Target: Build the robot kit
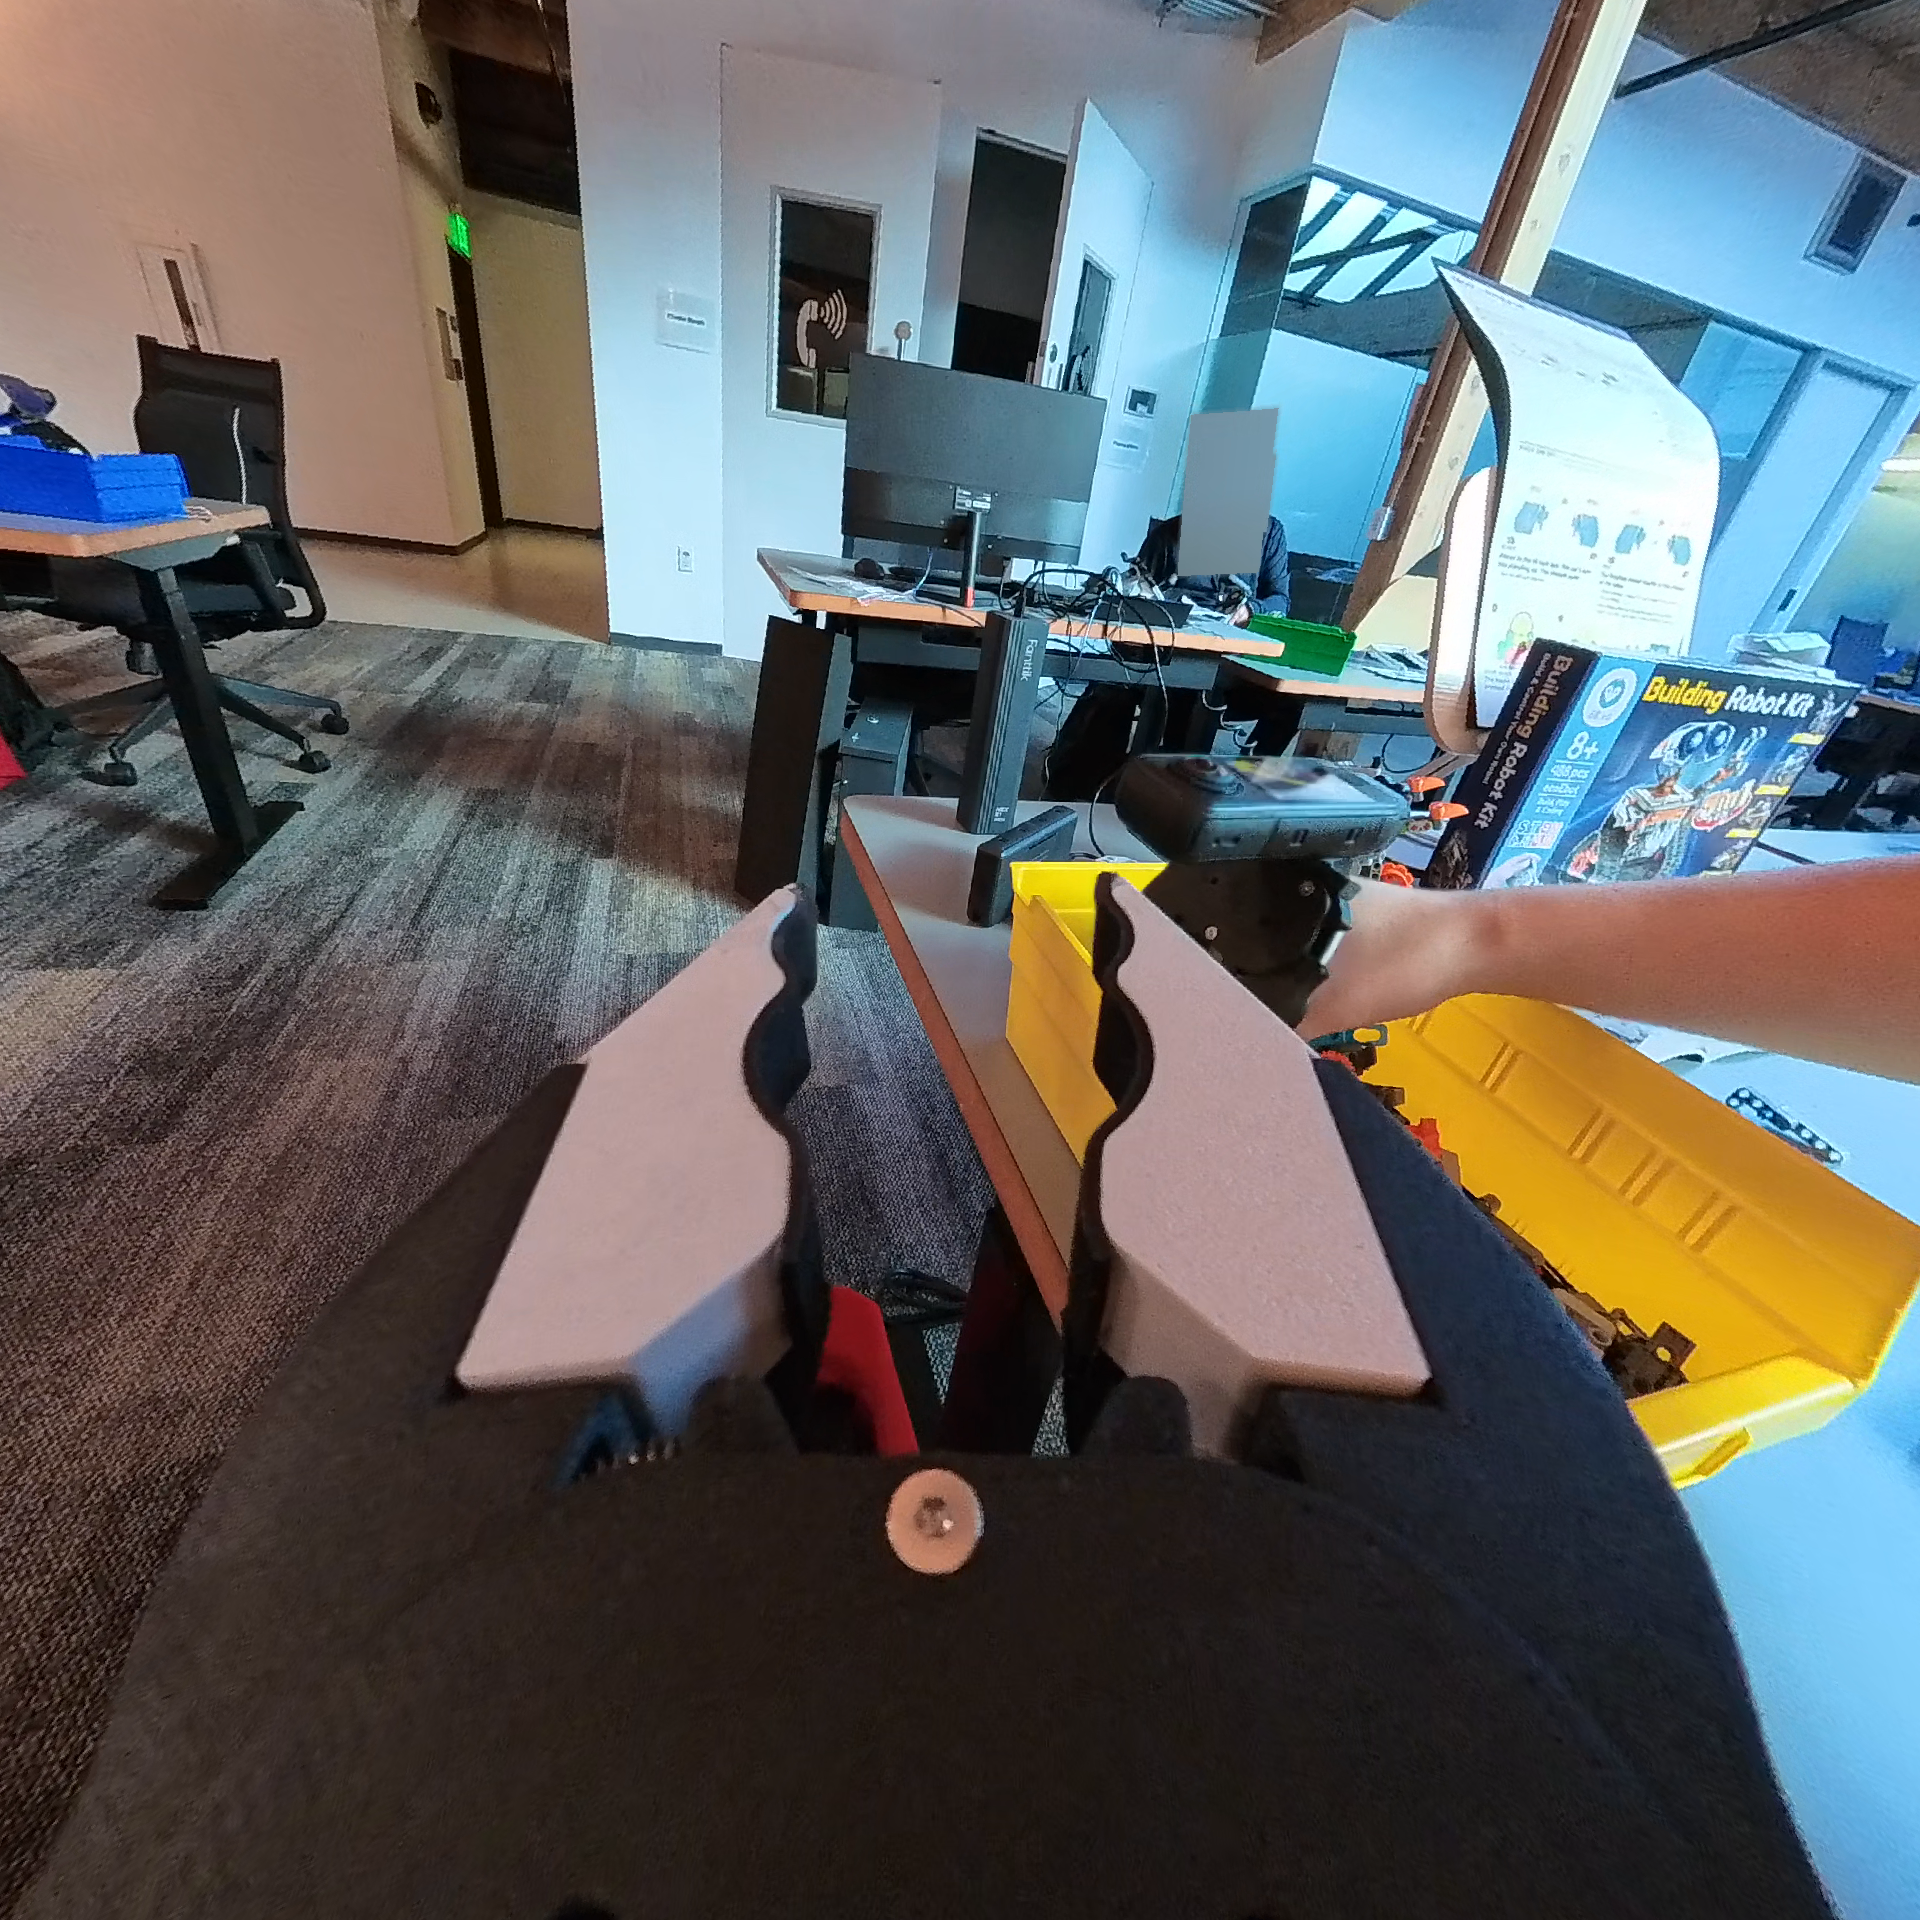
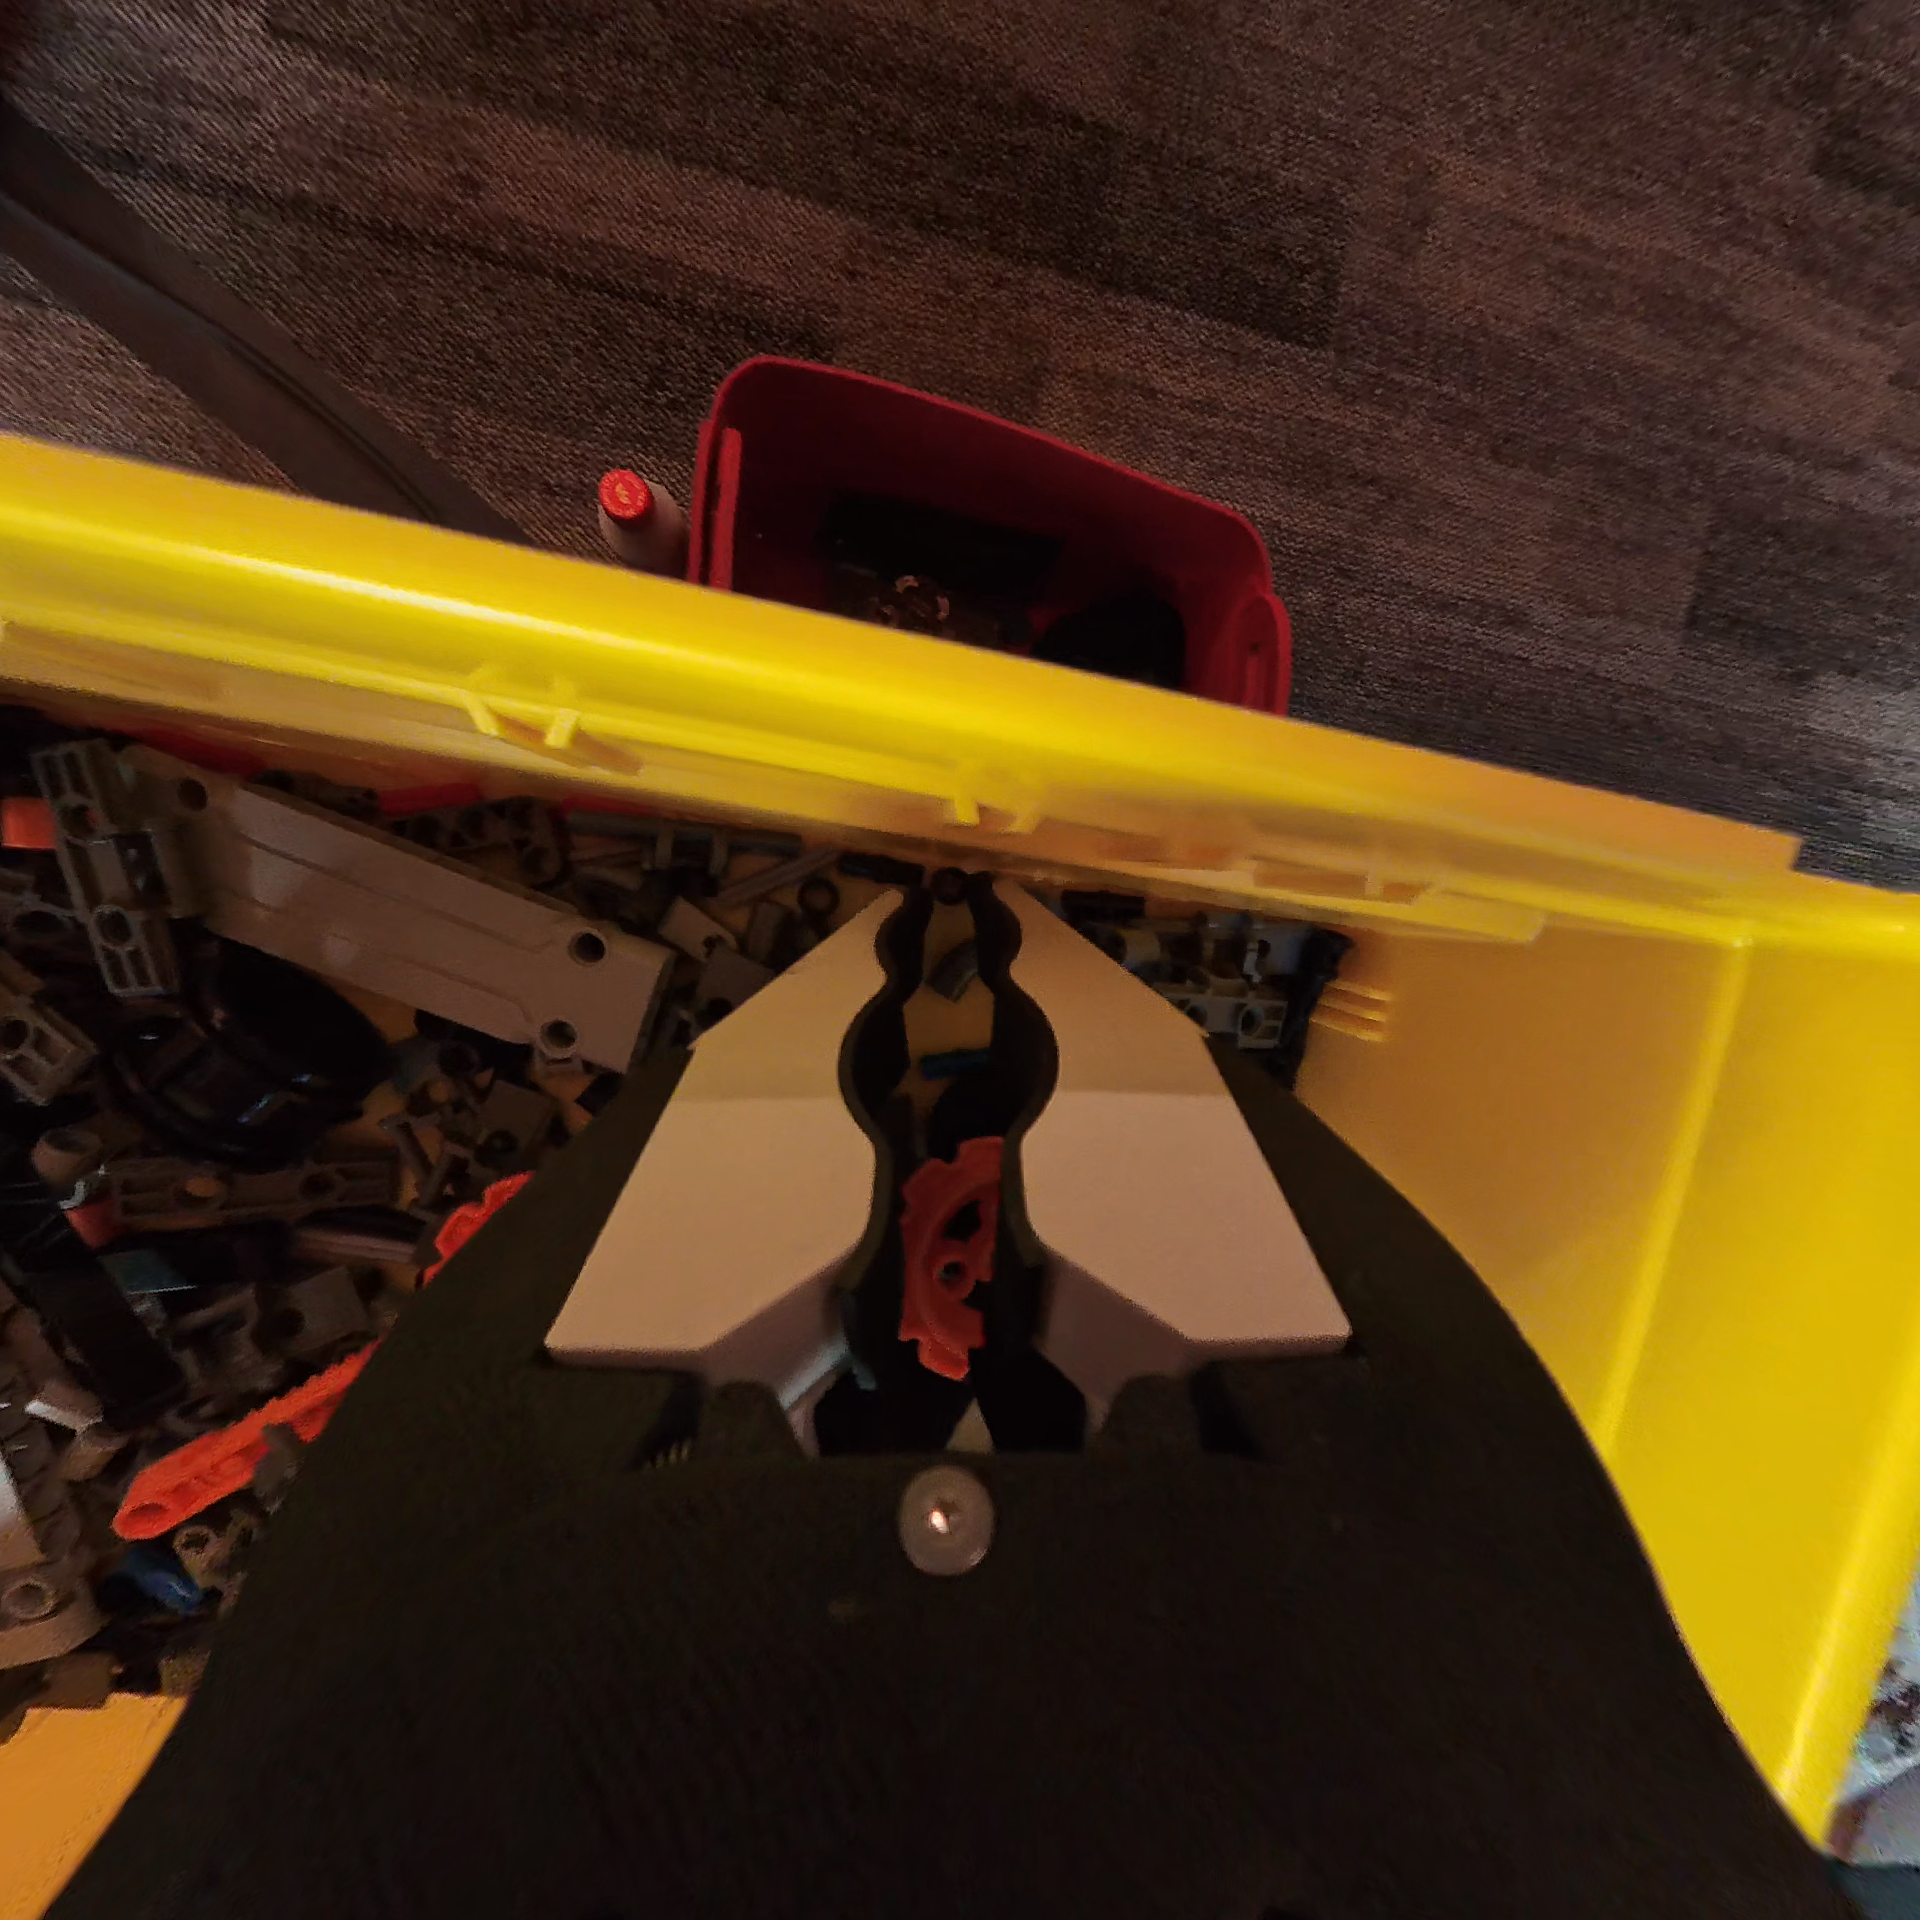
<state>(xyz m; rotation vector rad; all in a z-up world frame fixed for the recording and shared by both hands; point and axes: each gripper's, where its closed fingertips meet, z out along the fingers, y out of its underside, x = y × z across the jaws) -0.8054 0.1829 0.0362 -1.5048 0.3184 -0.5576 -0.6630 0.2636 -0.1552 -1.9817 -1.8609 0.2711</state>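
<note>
My left gripper [image 1: 951,902] is open and empty. It hangs in the air beside the left edge of the white table [image 1: 935,935], above the carpet. A long yellow bin [image 1: 1621,1174] full of small grey, black and orange building parts lies on the table. My right gripper [image 2: 948,885] reaches down into this bin [image 2: 935,717] by its far wall. Its tips are closed on a small dark round part [image 2: 948,883]. An orange gear [image 2: 951,1252] shows through the gap between the fingers; I cannot tell if it is touched. In the left wrist view a person's arm [image 1: 1621,956] holds the right gripper [image 1: 1262,904].
A red tub [image 2: 987,499] and a red-capped marker [image 2: 629,504] are on the carpet below the table edge. A building kit box [image 1: 1631,769], a curled instruction sheet [image 1: 1600,499] and black devices [image 1: 1023,862] are at the table's back. Desks, a monitor [image 1: 971,457], chairs and a seated person are beyond. My right fingertips sit around 25 cm from my left ones.
</note>
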